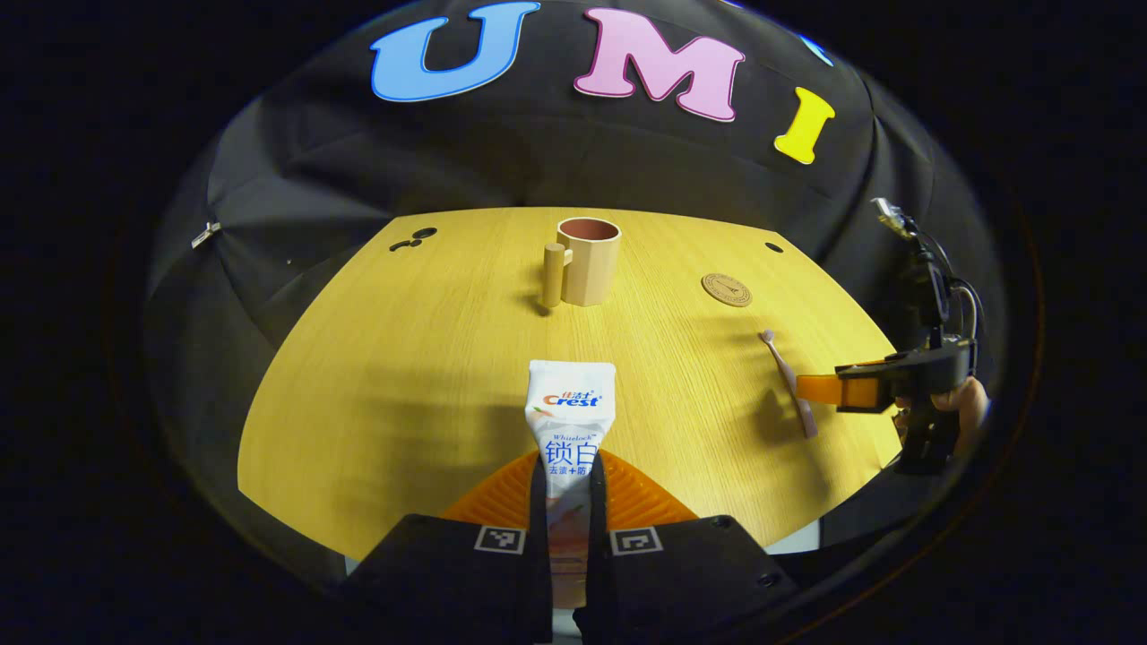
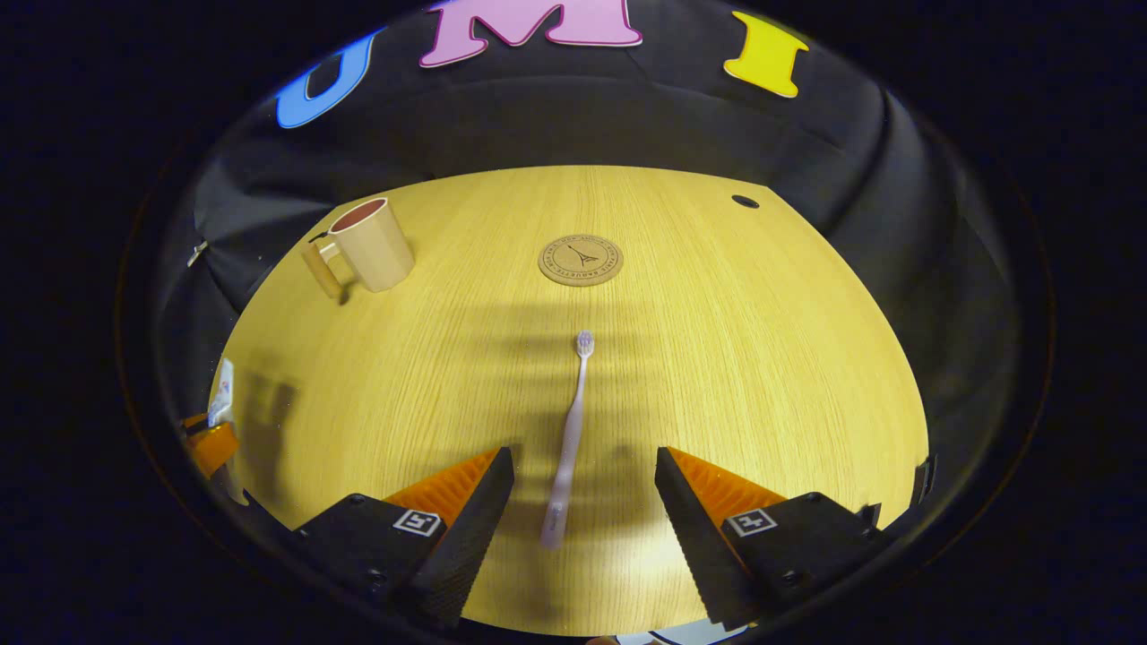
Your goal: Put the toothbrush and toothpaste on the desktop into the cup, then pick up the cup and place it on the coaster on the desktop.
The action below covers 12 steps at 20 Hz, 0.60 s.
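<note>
In the left gripper view, the left gripper sat at the bottom middle of the frame, and its two fingers were squeezed tight on the white soft toothpaste tube. The tube stuck up between them, above the yellow wooden desk.

In the right gripper view, the right gripper was wide open at the bottom of the frame. The thin pale pink toothbrush lay flat on the desk, and its handle end was between the two fingers without touching either one. Its bristle head pointed up the frame toward the round brown cork coaster.

The tan cup with a thick straight handle stood upright at the upper left of that view, near the far edge of the desk. The part of its inside that could be seen looked empty.

There was lots of bare desk between the cup, the coaster and the toothbrush. A small dark hole sat near the far right corner.
</note>
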Tool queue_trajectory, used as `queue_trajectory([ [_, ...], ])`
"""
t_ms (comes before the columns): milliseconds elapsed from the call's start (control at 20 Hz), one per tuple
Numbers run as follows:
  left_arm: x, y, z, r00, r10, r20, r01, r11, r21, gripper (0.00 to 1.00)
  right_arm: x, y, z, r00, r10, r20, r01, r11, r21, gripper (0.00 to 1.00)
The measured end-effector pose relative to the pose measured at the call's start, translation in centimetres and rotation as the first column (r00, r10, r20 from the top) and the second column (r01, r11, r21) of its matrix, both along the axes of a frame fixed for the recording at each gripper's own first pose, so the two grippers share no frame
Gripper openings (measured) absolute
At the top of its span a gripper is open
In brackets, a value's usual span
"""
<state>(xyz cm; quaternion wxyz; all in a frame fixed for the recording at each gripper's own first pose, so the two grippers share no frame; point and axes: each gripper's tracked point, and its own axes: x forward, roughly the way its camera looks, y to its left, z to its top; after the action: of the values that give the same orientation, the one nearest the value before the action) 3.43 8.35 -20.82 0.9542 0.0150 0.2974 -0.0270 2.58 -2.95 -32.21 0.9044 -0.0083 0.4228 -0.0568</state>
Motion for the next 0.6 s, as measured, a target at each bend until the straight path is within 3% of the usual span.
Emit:
queue_trajectory([
  [150,-2.2,0.5,-0.6,1.0,0.012,-0.022,-0.012,1.0,-0.008,0.2,1.1,-0.7,-1.1,1.0,-0.018,-0.025,0.017,0.999,-0.036,0.98],
  [250,-3.0,1.1,-1.3,0.999,0.017,-0.034,-0.016,0.999,0.033,0.2,1.8,-0.8,-1.5,0.999,-0.005,-0.032,0.003,0.998,-0.057,0.98],
  [300,-3.1,1.0,-1.4,0.999,0.01,-0.038,-0.008,0.999,0.042,0.15,2.0,-0.6,-1.9,0.999,-0.001,-0.041,-0.002,0.998,-0.058,0.98],
  [450,-3.4,0.4,-1.3,0.999,0.0,-0.041,0.001,1.0,0.031,0.2,2.4,0.2,-2.8,0.997,-0.006,-0.072,0.005,1.0,-0.021,0.99],
  [600,-3.2,-0.1,-1.0,0.999,-0.001,-0.034,0.002,1.0,0.024,0.15,2.8,0.6,-3.0,0.993,-0.058,-0.102,0.06,0.998,0.022,0.91],
])
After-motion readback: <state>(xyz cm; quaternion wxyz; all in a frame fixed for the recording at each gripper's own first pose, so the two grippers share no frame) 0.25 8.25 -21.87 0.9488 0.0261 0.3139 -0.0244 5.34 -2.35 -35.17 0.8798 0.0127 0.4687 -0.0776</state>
